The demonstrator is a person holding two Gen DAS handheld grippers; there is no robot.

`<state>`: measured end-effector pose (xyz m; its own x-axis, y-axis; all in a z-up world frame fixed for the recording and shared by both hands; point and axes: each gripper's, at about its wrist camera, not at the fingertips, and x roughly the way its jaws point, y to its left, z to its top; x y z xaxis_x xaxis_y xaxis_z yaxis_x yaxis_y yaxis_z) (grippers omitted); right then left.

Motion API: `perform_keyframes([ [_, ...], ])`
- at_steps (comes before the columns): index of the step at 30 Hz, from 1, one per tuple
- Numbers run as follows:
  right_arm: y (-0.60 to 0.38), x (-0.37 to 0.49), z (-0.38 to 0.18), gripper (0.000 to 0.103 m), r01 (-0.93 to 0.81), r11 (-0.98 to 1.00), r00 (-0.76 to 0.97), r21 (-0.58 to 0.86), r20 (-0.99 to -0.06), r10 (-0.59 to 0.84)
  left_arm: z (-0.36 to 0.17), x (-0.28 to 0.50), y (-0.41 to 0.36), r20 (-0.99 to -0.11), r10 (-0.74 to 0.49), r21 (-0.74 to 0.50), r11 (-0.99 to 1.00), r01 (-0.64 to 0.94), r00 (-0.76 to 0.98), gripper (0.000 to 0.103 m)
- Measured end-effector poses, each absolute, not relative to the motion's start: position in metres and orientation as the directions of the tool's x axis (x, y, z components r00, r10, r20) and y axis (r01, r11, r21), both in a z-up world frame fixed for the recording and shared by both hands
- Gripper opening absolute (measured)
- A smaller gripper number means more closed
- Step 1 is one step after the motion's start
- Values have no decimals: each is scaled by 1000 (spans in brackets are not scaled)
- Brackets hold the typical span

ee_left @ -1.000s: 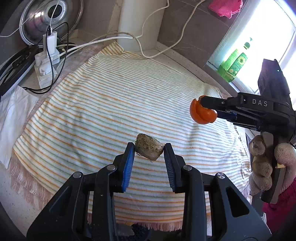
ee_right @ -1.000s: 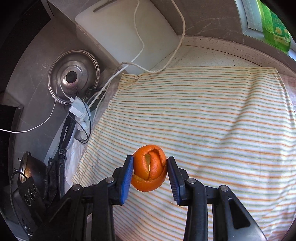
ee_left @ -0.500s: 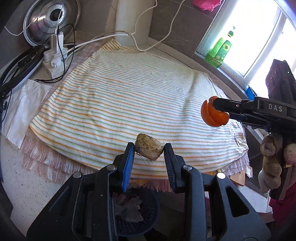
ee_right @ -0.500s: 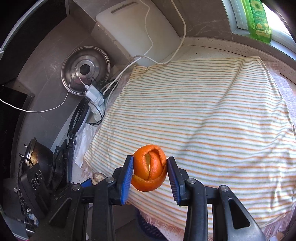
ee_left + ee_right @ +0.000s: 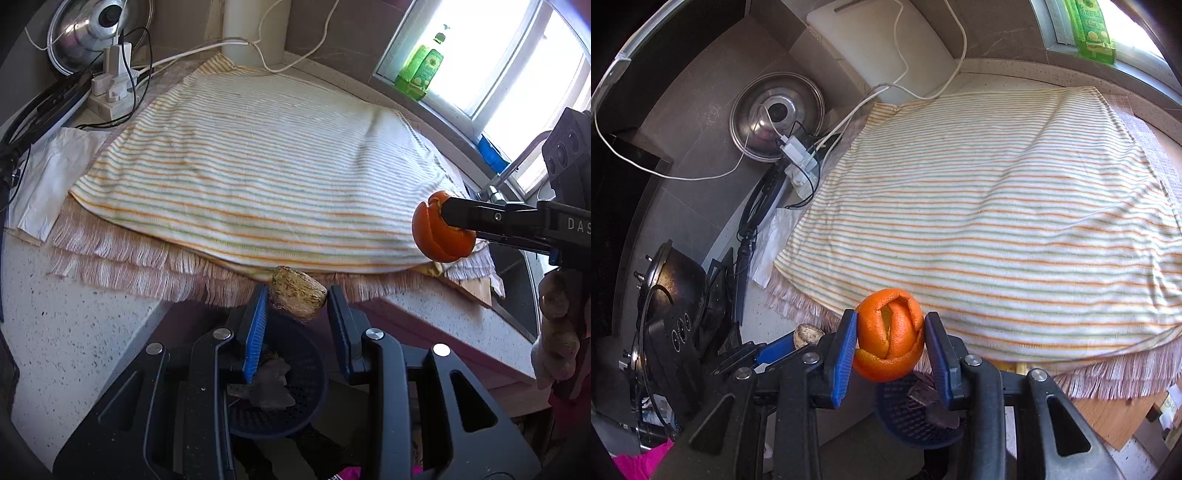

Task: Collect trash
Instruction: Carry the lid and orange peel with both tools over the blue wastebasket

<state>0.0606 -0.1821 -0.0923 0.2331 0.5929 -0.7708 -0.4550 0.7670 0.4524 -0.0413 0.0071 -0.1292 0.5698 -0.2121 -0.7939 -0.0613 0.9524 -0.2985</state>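
Orange peel (image 5: 889,334) — clamped between right gripper (image 5: 890,354) pads

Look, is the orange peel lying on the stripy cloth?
No, the orange peel is pinched between the right gripper's blue fingers, held up past the edge of the striped cloth.

My left gripper (image 5: 297,301) points steeply down, jaws clamped on a brownish lump (image 5: 297,297). My right gripper (image 5: 891,334) angles down likewise, pinching an orange peel (image 5: 889,334); a gloved hand (image 5: 557,325) grips its handle.
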Motion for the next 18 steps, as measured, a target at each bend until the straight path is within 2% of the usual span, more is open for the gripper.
perform_keyframes([
  [18, -177, -6, -141, 38, -451, 783, 161, 429, -823, 544, -178, -81, -2, -851, -238, -294, 955, -49, 468, 33],
])
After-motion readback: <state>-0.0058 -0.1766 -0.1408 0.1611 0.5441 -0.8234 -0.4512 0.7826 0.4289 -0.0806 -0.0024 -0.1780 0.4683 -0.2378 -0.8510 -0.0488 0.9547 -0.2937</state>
